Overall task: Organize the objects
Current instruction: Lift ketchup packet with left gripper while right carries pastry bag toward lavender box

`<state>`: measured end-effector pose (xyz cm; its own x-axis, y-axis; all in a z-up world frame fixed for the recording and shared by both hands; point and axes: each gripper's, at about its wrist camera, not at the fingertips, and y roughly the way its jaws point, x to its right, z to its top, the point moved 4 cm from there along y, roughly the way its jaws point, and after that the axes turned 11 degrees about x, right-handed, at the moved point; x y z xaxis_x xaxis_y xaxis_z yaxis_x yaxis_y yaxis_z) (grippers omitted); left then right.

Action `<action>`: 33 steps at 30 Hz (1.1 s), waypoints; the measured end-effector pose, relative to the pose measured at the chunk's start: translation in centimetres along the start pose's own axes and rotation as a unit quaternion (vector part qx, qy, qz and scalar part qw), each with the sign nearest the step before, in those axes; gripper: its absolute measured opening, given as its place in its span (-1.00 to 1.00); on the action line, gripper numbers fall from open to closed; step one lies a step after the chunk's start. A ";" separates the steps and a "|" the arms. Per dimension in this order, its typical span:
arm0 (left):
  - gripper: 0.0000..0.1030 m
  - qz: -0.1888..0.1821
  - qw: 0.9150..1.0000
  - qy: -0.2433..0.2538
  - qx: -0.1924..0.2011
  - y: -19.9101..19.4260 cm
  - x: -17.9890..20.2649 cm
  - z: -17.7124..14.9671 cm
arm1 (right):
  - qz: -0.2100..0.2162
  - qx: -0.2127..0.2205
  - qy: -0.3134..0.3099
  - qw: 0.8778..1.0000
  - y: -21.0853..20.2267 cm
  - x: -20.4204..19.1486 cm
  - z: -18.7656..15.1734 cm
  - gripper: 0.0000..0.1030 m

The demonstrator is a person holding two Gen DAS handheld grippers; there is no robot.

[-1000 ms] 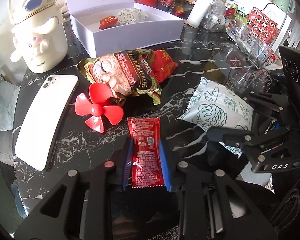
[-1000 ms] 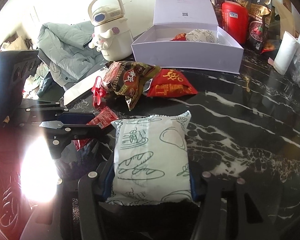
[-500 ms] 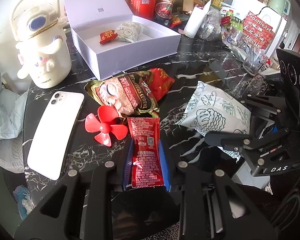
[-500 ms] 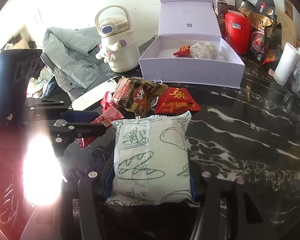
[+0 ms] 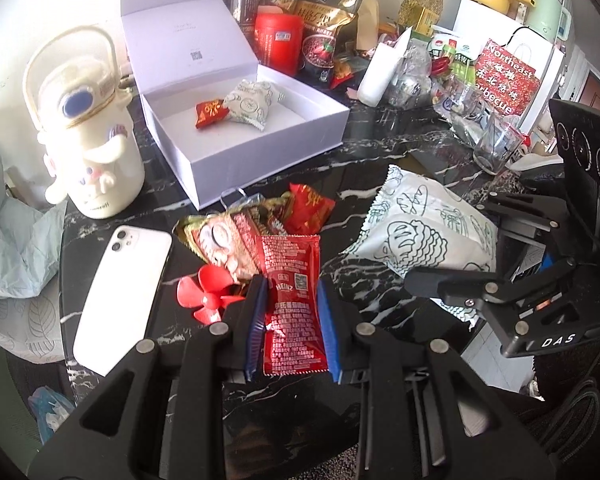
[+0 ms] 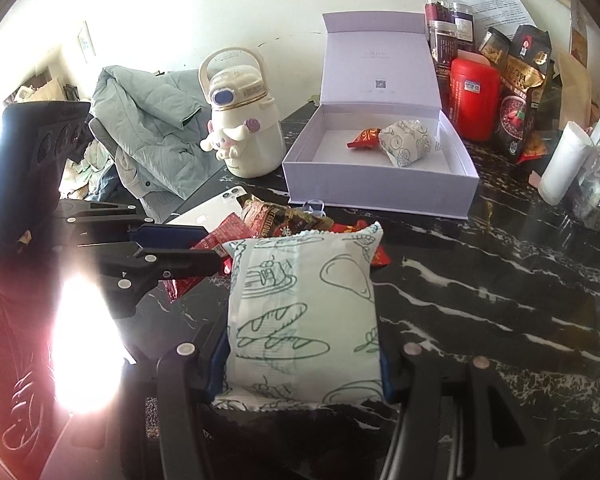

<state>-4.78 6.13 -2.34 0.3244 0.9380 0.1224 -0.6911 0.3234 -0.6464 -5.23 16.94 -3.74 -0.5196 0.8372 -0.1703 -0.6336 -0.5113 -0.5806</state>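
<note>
My left gripper (image 5: 292, 312) is shut on a red Heinz ketchup sachet (image 5: 294, 276) and holds it above the black marble table (image 6: 500, 300). My right gripper (image 6: 300, 360) is shut on a white bread packet with green drawings (image 6: 304, 312), also seen in the left wrist view (image 5: 424, 232). The open white box (image 5: 260, 148) stands at the back and holds a small red packet (image 5: 210, 114) and a white printed packet (image 5: 248, 106). A brown snack bag (image 5: 228, 236) and a red packet (image 5: 310, 208) lie in front of the box.
A white phone (image 5: 120, 292) and a red fan blade (image 5: 204, 296) lie at the left. A cream cartoon flask (image 5: 88, 152) stands left of the box. Red tin (image 5: 278, 42), snack bags, jars, a glass cup (image 5: 496, 148) and a paper roll (image 5: 380, 72) crowd the back right.
Both grippers have risen with their packets and drawn back; the table items look smaller and lower, and the box interior shows more fully.
</note>
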 end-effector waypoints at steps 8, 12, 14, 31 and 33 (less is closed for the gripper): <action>-0.53 0.001 1.000 0.014 0.024 -0.9 0.8 2.3 | -0.002 0.011 -0.003 1.000 -0.9 0.7 1.8 0.11; -0.53 0.002 0.999 0.023 0.034 -1.0 1.0 3.5 | -0.007 0.018 -0.017 1.000 -1.3 0.8 2.8 0.11; -0.53 0.001 0.999 0.024 0.037 -1.1 1.0 4.0 | -0.008 0.023 -0.021 0.999 -1.5 0.9 3.4 0.11; -0.53 -0.008 0.998 0.043 0.054 -0.2 0.8 7.8 | -0.008 0.037 -0.033 0.999 -1.1 2.0 7.1 0.10; -0.53 -0.009 0.998 0.042 0.053 0.0 0.7 7.9 | -0.007 0.038 -0.033 0.999 -0.9 2.3 7.5 0.10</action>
<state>-9.66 7.77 3.74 0.3873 0.9195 0.0676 -0.7478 0.3562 -0.5603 -10.15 17.82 2.34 -0.5461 0.8306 -0.1089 -0.6810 -0.5158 -0.5198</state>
